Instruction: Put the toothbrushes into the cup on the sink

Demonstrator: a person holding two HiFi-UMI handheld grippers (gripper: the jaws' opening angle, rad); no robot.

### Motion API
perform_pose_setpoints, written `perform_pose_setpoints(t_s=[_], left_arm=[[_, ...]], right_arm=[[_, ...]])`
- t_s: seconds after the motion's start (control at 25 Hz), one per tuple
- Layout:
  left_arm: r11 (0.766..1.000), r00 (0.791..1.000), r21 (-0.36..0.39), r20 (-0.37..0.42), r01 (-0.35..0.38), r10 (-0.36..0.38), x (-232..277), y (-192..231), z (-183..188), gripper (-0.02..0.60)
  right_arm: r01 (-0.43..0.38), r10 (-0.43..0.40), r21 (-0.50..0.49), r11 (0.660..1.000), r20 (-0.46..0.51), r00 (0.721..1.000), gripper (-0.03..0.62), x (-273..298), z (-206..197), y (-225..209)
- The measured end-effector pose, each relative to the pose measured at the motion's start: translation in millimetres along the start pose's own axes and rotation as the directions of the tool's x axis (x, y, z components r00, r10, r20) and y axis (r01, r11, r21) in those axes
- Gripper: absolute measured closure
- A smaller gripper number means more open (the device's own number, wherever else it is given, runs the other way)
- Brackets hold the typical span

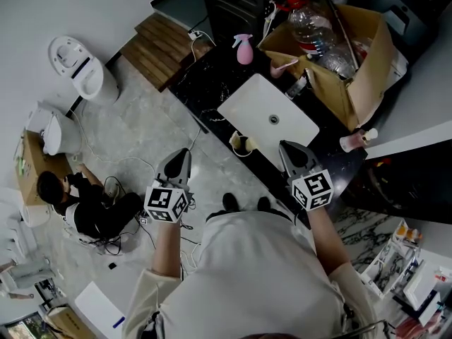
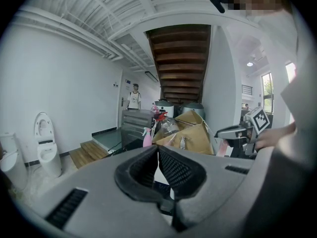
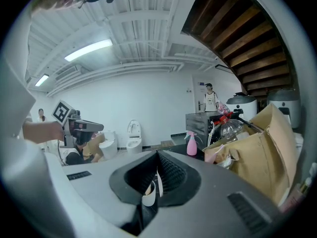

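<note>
Cream cloth of the person's shirt point(image 1: 261, 274) fills the bottom of the head view, with both arms reaching forward. The left claw point(image 1: 182, 154) hangs over the pale floor point(image 1: 148, 133), just off the edge of the black surface point(image 1: 219, 69). Its jaws are pressed together with nothing between them. The right claw point(image 1: 288, 148) is over the surface at the near right corner of the white sink point(image 1: 247, 108), and its jaws are likewise closed on nothing.

Between the two claws, the cup point(image 1: 244, 145) stands on the surface at the sink's near left corner, close to the edge. What it contains is too small to tell, and no toothbrushes can be made out.

Beyond the sink a pink spray bottle point(image 1: 244, 49) stands upright. To its right is a cardboard box point(image 1: 360, 83) holding a clear plastic bottle point(image 1: 311, 23) with a red cap. A pale pink bottle point(image 1: 355, 140) sits near the sink's right side.

Out on the floor, a seated person point(image 1: 81, 203) in dark clothes is among cables. Farther off are a white toilet point(image 1: 76, 66) and wooden steps point(image 1: 159, 48).
</note>
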State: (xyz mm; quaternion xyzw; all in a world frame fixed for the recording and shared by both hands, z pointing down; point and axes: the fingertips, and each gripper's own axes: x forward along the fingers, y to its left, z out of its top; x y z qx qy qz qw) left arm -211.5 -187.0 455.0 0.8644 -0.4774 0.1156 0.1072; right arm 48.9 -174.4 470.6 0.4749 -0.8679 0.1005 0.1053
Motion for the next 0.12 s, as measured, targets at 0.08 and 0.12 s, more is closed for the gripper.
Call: perform_pose_setpoints(t_s=[0.08,0.12], left_arm=[[1.000,1.000,0.000,-0.001,-0.001,0.001,0.3,0.1,0.0,0.569],[1.000,1.000,0.000,-0.002,-0.001,0.001,0.5,0.0,-0.1,0.569]], right_arm=[[-0.001,0.001,-0.001,1.000,-0.001,1.000,0.563,1.0,0.4,0.0],[-0.002,0.002,-0.002,1.000,-0.002,1.000,0.563,1.3,0.4,0.0]])
